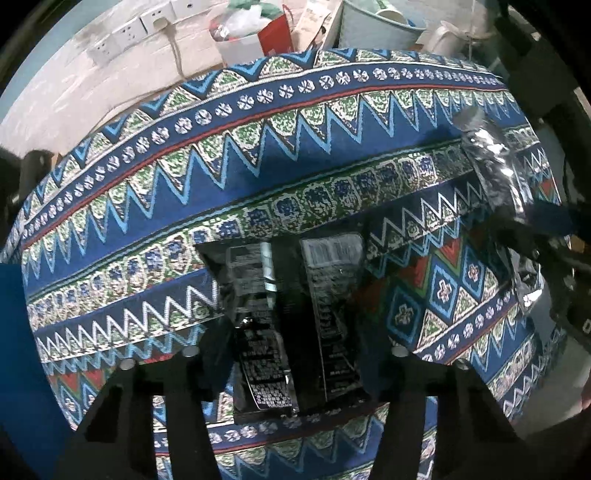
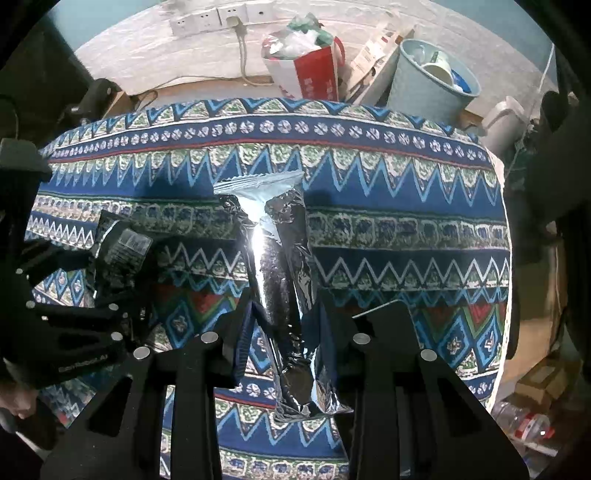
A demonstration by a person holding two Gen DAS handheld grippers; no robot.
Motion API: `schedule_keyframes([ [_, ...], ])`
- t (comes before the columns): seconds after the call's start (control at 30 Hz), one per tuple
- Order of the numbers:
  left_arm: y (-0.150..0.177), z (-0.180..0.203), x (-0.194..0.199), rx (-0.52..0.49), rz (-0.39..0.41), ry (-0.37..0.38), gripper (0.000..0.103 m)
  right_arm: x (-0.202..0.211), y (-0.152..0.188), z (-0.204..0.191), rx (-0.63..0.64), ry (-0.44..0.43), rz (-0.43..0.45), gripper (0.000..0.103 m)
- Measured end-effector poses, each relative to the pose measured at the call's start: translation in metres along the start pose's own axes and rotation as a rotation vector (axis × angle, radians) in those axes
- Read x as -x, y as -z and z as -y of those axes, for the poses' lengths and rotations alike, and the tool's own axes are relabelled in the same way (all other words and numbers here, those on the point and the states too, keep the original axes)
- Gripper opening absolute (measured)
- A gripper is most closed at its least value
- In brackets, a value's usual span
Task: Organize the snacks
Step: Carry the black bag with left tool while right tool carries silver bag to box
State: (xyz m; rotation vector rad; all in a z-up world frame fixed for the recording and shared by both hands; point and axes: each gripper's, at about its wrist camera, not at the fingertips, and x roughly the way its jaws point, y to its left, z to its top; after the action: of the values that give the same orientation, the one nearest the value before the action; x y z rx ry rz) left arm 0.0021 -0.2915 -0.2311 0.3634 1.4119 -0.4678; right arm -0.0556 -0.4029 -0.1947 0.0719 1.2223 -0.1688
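A patterned tablecloth (image 2: pixel 369 177) fronts a white wall (image 2: pixel 147 48) with sockets (image 2: pixel 207 18).

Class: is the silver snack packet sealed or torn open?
Sealed, as far as visible: the silver snack packet has its crimped top edge intact and looks puffed, clamped in the right gripper.

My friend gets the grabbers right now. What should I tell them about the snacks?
Right gripper: shut on the silver snack packet, held above the patterned tablecloth.
Left gripper: pointing down around the black snack packet, fingers at both its sides; a firm grip cannot be confirmed.
Done: the silver packet is picked up.
Left: secure the black packet, then put both snacks where they belong. No tidy spot shows in these views.
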Motion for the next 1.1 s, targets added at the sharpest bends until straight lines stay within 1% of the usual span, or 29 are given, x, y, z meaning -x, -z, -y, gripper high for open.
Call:
schedule_keyframes([
  [0.23,0.017,0.002,0.028,-0.028,0.041,-0.044,0.056,0.011,-0.005,-0.019,0.015,0.002,0.021,0.031],
  [0.37,0.029,0.001,0.053,-0.047,0.092,-0.08,0.056,0.02,-0.007,-0.031,0.016,-0.002,0.035,0.031],
  [0.5,0.042,-0.006,0.079,-0.04,0.131,-0.093,0.056,0.031,-0.011,-0.043,0.017,-0.01,0.051,0.031],
  [0.6,0.053,-0.022,0.098,-0.034,0.165,-0.101,0.056,0.04,-0.016,-0.056,0.023,-0.021,0.067,0.031],
  [0.7,0.054,-0.066,0.106,-0.038,0.197,-0.124,0.056,0.048,-0.017,-0.07,0.037,-0.029,0.083,0.031],
  [0.8,0.061,-0.088,0.117,-0.031,0.216,-0.129,0.056,0.055,-0.021,-0.084,0.055,-0.037,0.093,0.031],
  [0.97,0.077,-0.108,0.145,-0.015,0.249,-0.127,0.056,0.066,-0.031,-0.111,0.081,-0.051,0.11,0.031],
  [1.1,0.087,-0.117,0.164,-0.02,0.304,-0.161,0.056,0.079,-0.042,-0.139,0.117,-0.074,0.14,0.031],
])
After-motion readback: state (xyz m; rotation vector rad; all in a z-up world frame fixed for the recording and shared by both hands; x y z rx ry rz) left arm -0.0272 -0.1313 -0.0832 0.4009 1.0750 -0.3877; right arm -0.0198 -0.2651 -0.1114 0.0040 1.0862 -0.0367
